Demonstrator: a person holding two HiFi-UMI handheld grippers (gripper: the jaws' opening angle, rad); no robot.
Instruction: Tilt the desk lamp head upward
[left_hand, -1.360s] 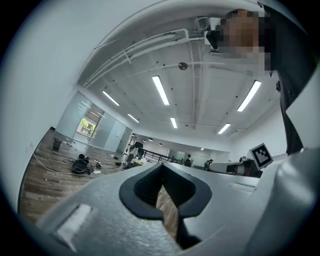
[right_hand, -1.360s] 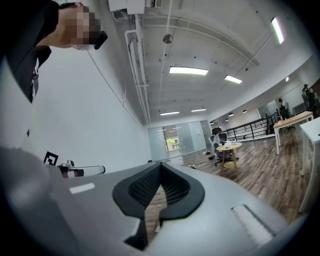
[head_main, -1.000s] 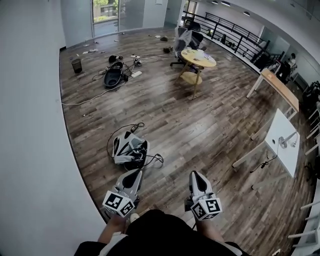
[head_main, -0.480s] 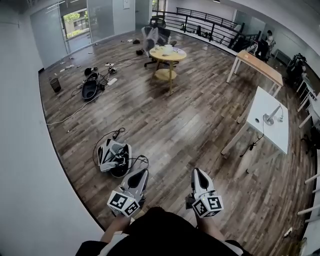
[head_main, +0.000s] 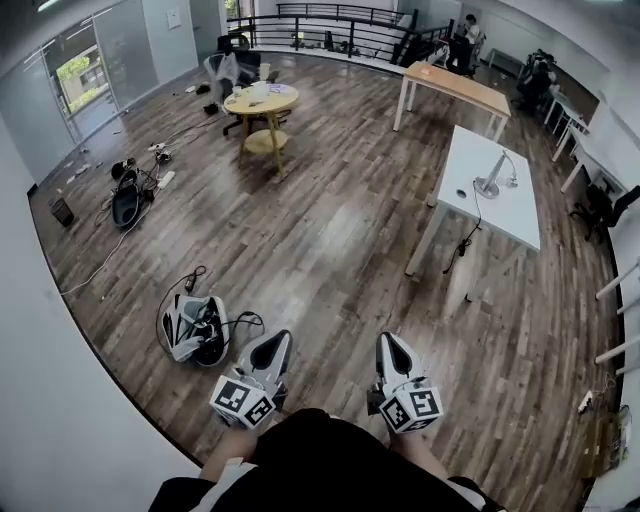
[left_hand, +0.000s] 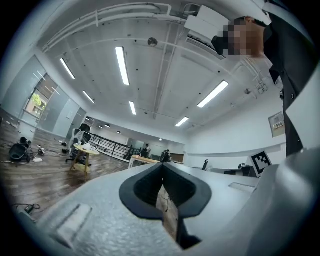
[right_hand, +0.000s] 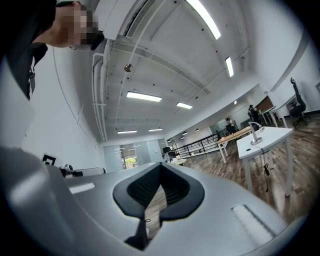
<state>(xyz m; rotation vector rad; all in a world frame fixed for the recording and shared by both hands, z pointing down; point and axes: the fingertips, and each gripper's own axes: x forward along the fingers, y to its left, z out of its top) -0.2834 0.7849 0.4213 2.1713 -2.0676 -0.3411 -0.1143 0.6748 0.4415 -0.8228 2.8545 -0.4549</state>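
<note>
Toward the upper right of the head view, the desk lamp (head_main: 492, 178) stands on a white surface (head_main: 512, 222), well apart from the left gripper (head_main: 279, 343) and right gripper (head_main: 388, 343) at bottom centre. Both pairs of fingers are pressed together, holding nothing. I judge this the approach; next comes walking close and opening one gripper for the head. Its arm rises from the base, slanting up-right; where the head points is too small to tell

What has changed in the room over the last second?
The view has swung toward the white desk and desk lamp, which slid in from the right edge; the round table drifted left. The left gripper and right gripper stayed shut, empty, side by side.
</note>
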